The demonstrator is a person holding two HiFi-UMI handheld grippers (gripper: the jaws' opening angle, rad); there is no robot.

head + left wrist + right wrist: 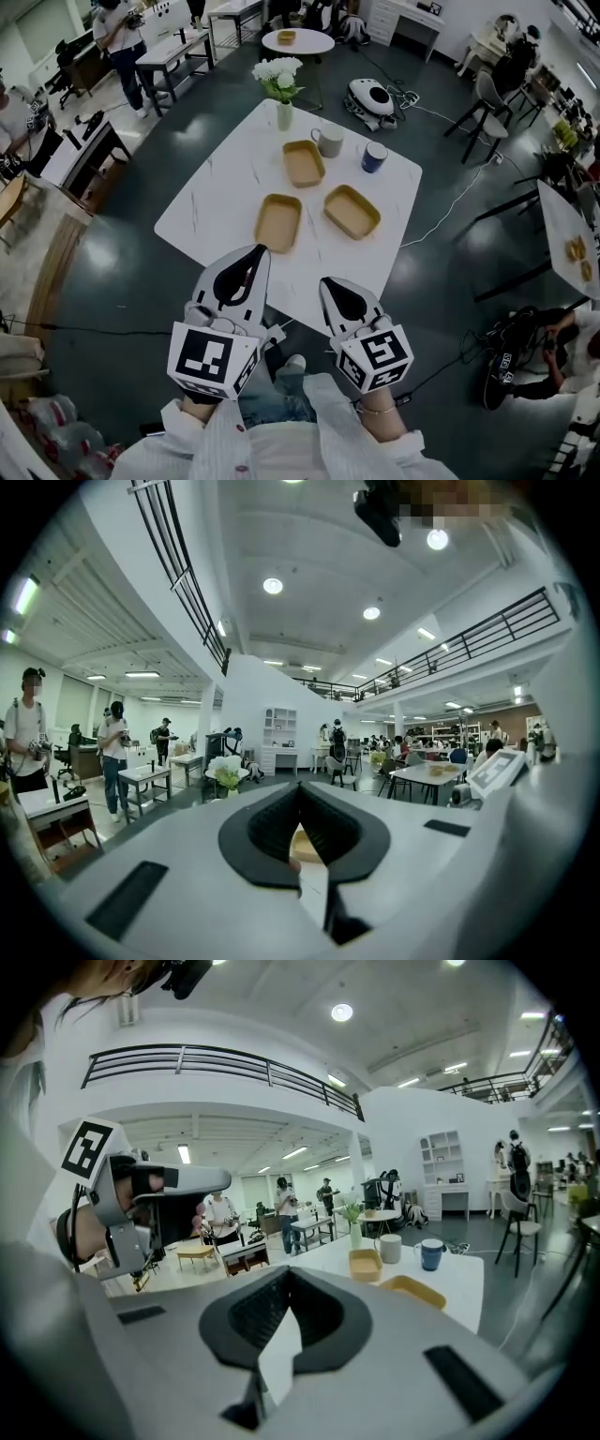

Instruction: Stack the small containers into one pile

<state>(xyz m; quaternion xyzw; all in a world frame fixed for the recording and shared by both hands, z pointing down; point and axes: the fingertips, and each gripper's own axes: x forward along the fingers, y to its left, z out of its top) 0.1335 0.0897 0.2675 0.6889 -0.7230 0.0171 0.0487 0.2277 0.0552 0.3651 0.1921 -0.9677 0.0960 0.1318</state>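
Observation:
Three shallow tan containers lie apart on the white table [216,202]: one at the back [304,163], one at front left [278,222], one at front right [352,211]. My left gripper [259,249] hovers at the table's near edge, its tip just short of the front-left container, jaws shut and empty. My right gripper [325,281] hangs beside it, a little nearer to me, also shut on nothing. In the left gripper view a sliver of a tan container [302,846] shows behind the shut jaws [300,785]. The right gripper view shows two containers [365,1263] [412,1290] beyond its shut jaws [288,1269].
A grey mug [327,142], a blue mug [374,157] and a vase of white flowers [282,94] stand along the table's far side. A white robot-like device [372,97] and cables lie on the floor beyond. People and desks fill the room around.

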